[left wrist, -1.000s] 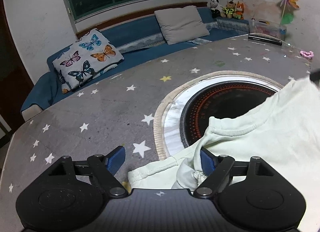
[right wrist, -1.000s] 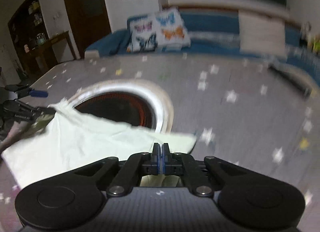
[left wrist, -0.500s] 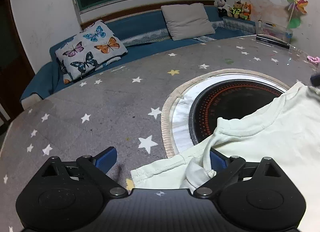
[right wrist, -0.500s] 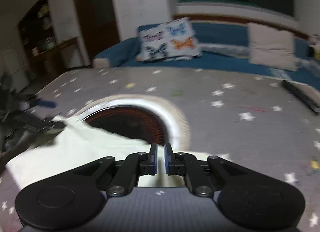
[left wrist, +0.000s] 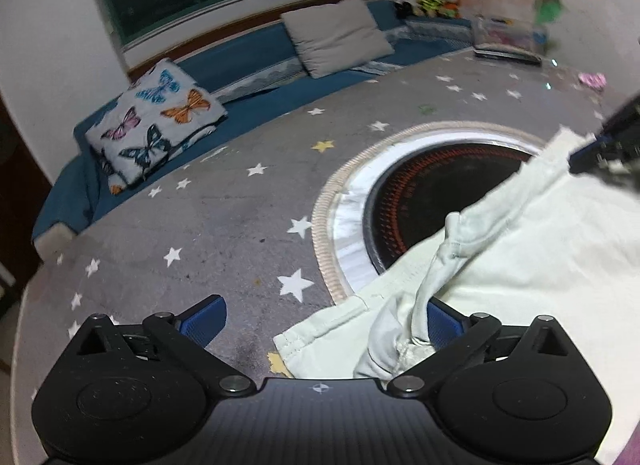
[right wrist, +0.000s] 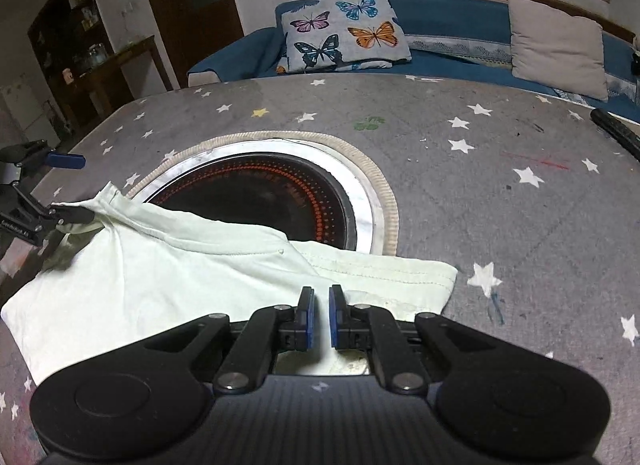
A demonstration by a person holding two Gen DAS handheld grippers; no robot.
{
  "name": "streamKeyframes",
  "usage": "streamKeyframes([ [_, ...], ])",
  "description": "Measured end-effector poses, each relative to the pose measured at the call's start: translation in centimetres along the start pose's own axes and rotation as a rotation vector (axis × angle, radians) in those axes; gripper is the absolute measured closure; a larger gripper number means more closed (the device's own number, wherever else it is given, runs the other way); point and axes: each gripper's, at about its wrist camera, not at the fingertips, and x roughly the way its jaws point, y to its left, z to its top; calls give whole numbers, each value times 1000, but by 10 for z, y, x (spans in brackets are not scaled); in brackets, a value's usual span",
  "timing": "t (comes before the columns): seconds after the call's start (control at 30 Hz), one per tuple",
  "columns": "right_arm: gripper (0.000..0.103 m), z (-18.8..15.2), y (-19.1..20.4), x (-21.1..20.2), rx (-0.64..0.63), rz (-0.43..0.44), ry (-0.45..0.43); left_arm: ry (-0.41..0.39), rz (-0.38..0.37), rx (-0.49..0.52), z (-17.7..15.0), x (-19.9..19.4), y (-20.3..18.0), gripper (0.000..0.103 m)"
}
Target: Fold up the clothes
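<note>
A pale green T-shirt lies spread on the grey starred table, its upper edge over the round black cooktop. My left gripper is at the shirt's left end and its jaws are opening wide. A bunched fold of cloth sits between them and leans on the right pad, unpinched. In the right wrist view the T-shirt reaches the left gripper at the left edge. My right gripper hovers over the sleeve end, pads almost together with nothing in the slit.
The table cover has bare room to the right and behind the cooktop. A black bar lies at the far right. Behind runs a blue bench with a butterfly pillow and a grey pillow. A dark cabinet stands left.
My left jaws have spread wider and let go of the bunched cloth. My right gripper has sunk toward the shirt's sleeve end, and its pads have parted to a narrow slit.
</note>
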Motion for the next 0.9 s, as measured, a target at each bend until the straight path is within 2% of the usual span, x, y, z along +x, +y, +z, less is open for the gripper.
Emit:
streamKeyframes([
  [0.07,96,0,0,0,-1,-3,1,-15,37,13,0,-3,-1,0],
  [0.17,96,1,1,0,-3,-5,2,-36,114,-30,5,-3,5,0],
  [0.23,96,1,2,0,-6,-7,3,-27,105,-63,7,-1,10,0],
  [0.3,95,0,2,0,-7,-10,3,-23,78,-57,7,0,9,0],
  [0.37,95,0,2,-1,-7,-10,3,-28,101,-37,5,-2,8,0],
  [0.47,95,0,2,-2,-6,-10,3,-32,72,-40,1,-7,10,0],
  [0.6,94,-1,3,-2,-5,-9,0,9,139,-78,-7,3,15,0],
  [0.73,94,-1,3,-1,-14,-32,-14,54,177,-166,-15,15,27,0],
  [0.9,93,1,-1,-15,-3,-40,-48,40,202,-198,-19,4,28,0],
])
